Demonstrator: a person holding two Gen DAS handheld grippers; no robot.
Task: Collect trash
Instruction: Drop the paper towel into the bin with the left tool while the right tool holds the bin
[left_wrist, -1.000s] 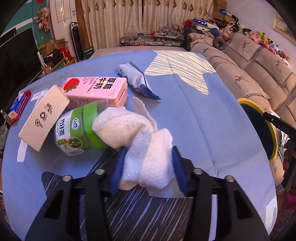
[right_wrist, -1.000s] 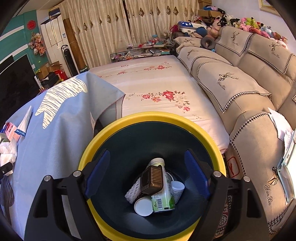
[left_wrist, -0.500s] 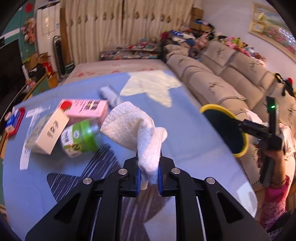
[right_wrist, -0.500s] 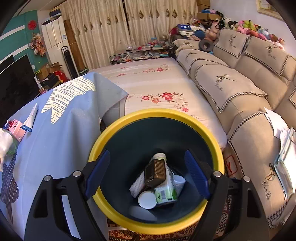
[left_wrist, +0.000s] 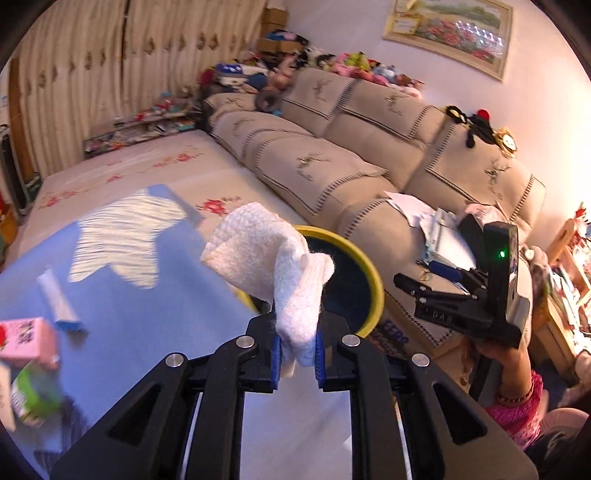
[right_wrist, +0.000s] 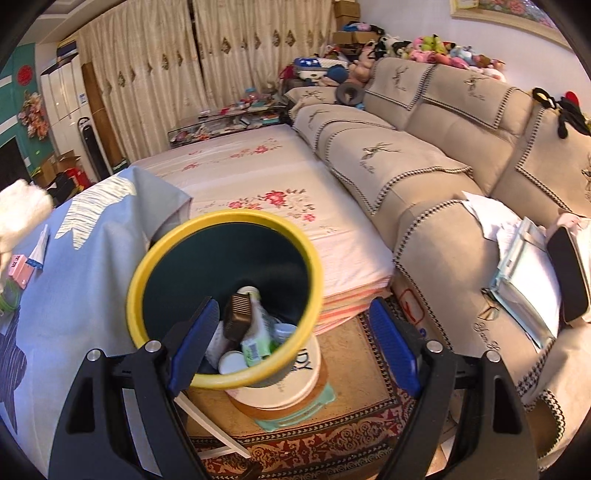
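One bin (right_wrist: 155, 258), one tissue wad (left_wrist: 273, 266), two claws (left_wrist: 297, 356) (right_wrist: 291, 343).

A lived-in home living room.

A long beige sectional sofa (right_wrist: 436, 155) with stitched cushion covers runs along the wall, its back lined with a row of stuffed toys (right_wrist: 439, 50). Floor-length cream curtains (right_wrist: 207, 66) with a diamond pattern hang behind it, and a framed flower painting (left_wrist: 448, 35) is on the pink wall. A flat cushioned surface beside the sofa is covered with a floral sheet (right_wrist: 266, 192), partly overlaid by a blue patterned cloth (right_wrist: 74, 295). A patterned rug (right_wrist: 332, 435) lies on the floor under a yellow-rimmed bin (right_wrist: 147, 269). White cabinets (right_wrist: 64, 99), cardboard boxes (right_wrist: 55, 168) and a cluttered low shelf (right_wrist: 225, 120) stand by the curtains.
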